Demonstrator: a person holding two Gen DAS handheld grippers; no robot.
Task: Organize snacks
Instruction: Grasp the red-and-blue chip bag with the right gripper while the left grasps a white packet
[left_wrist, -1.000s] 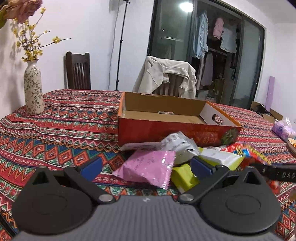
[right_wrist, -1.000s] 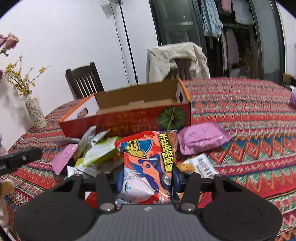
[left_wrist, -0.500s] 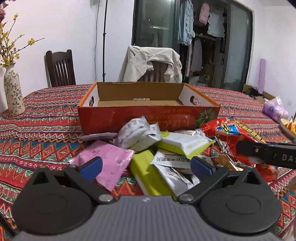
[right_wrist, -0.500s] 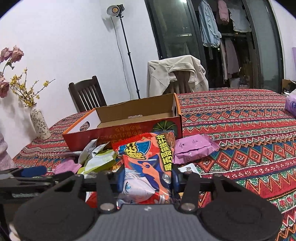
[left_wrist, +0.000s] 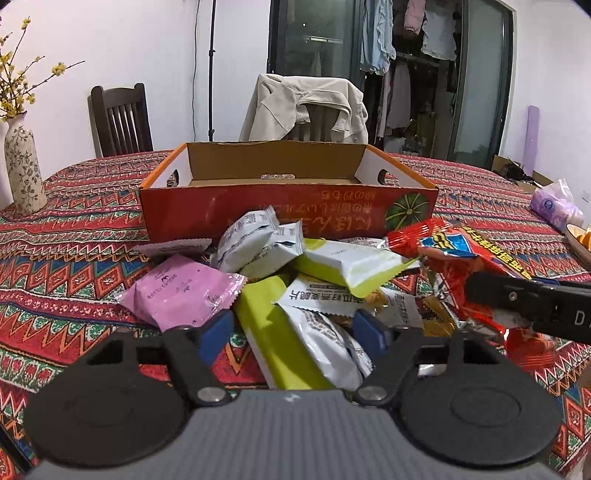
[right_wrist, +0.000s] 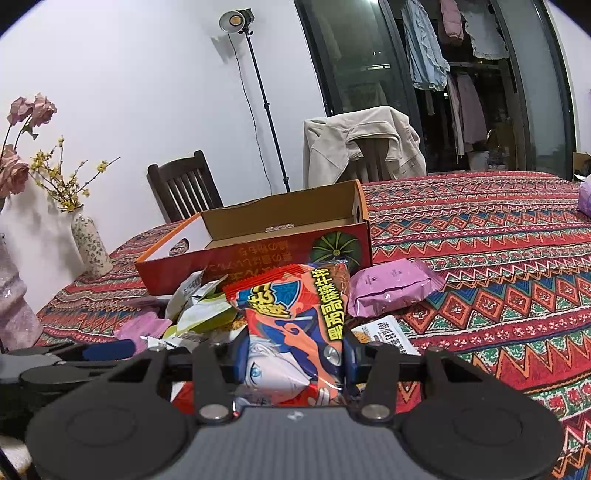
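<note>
A counter (left_wrist: 74, 229) under a red patterned cloth holds a heap of snack packets in front of an empty orange cardboard box (left_wrist: 288, 206). At far left a floral vase (left_wrist: 22, 170) stands on the cloth. The left gripper (left_wrist: 295, 328) has pushed in over the heap from where it hung back a second ago, and its blue fingers (left_wrist: 218, 332), then spread wide, are now closing around a yellow-green packet (left_wrist: 273, 339) and a white packet (left_wrist: 325, 343) lying between them, not yet pressing either; a pick for the box looks to be starting. A pink packet (left_wrist: 181, 291) lies just left of them. To the right, the right gripper (right_wrist: 295, 358) has barely moved and its fingers stay pinched on a red cartoon-printed packet (right_wrist: 295, 325), held upright above the heap, near the box's front wall
</note>
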